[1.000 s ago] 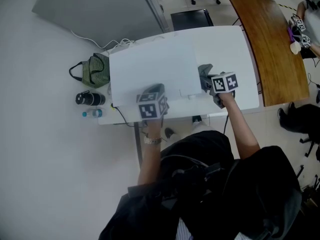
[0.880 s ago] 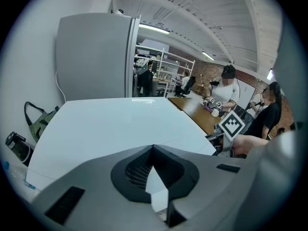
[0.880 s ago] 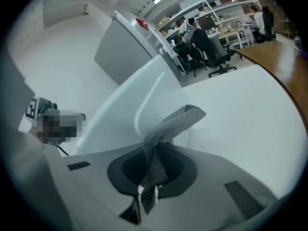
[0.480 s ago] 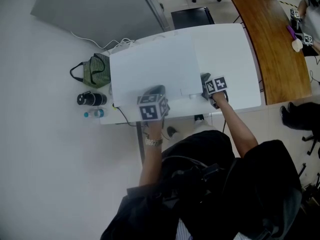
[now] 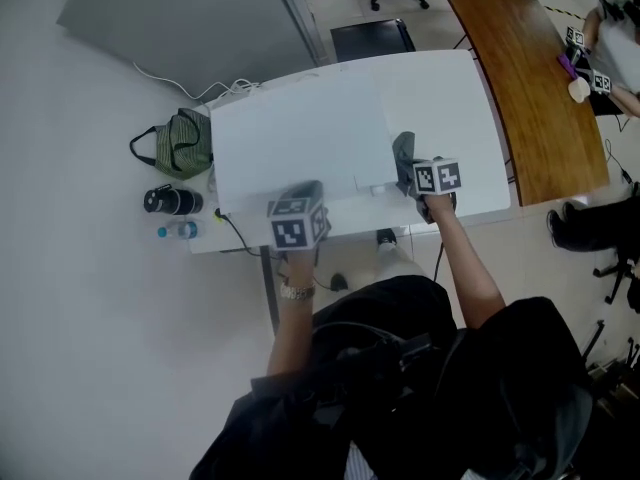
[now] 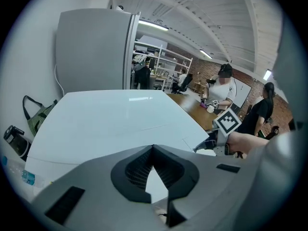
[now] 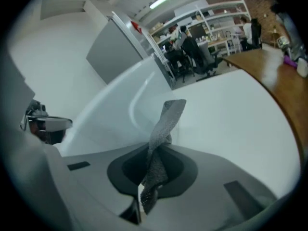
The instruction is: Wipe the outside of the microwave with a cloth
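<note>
The white microwave (image 5: 300, 138) stands on the left part of a white table (image 5: 450, 108), seen from above. My right gripper (image 5: 408, 173) hovers just off its right front corner, shut on a grey cloth (image 5: 402, 153). In the right gripper view the cloth (image 7: 161, 138) rises twisted from between the jaws, with the microwave (image 7: 120, 105) to the left. My left gripper (image 5: 303, 190) is over the microwave's front edge. In the left gripper view it (image 6: 153, 150) is shut with nothing in it, and the microwave's top (image 6: 115, 119) spreads ahead.
On the floor to the left lie a green bag (image 5: 180, 143), a black flask (image 5: 172, 201) and a small water bottle (image 5: 180, 231). A wooden table (image 5: 530, 78) with a seated person stands at the right. A grey partition (image 5: 190, 18) rises behind, and a cable runs along the microwave's back.
My right gripper with the cloth dropped lower and closer to the microwave's right front corner, then eased slightly away. The left gripper stayed at the front edge.
</note>
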A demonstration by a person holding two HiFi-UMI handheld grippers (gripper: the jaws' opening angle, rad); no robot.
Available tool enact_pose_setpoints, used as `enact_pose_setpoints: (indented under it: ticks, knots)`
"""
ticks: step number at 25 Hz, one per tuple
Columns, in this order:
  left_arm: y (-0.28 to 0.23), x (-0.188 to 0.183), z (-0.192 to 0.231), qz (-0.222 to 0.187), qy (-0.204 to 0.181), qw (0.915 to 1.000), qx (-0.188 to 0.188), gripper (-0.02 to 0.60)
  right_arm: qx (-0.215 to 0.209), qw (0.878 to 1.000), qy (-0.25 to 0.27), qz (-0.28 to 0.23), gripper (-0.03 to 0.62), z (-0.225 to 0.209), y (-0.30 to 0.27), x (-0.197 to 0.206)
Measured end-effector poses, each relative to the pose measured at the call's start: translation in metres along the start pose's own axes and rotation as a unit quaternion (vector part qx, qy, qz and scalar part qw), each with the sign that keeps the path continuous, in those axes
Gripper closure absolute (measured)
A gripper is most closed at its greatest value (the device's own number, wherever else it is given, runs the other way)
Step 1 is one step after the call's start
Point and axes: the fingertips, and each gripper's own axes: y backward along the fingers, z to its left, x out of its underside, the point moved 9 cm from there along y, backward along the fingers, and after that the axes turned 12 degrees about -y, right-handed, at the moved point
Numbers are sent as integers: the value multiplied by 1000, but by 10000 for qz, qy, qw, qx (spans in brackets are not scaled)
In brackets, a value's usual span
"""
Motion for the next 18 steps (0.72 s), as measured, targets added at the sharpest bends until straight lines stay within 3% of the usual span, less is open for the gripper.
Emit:
enact_pose_setpoints:
  ticks: [3, 7, 9, 14, 18]
  knots:
    - [15, 6, -1, -201, -133, 9995, 214, 588, 163, 9969, 407, -647, 574, 43, 46, 8]
    - [47, 26, 2, -476, -318, 9970, 518, 588, 731, 9829, 730, -1522, 572, 98, 93, 41]
    - [70, 44, 7, -551, -369, 9960, 603, 588, 656, 9788, 791, -1772, 572, 133, 104, 66]
    - [134, 93, 19, -680, -319, 9954, 598, 588, 183, 9799, 951, -1746, 572, 226, 103, 144]
    - [161, 113, 30, -804, -246, 9953, 488, 588, 56, 9807, 1136, -1587, 572, 289, 81, 196]
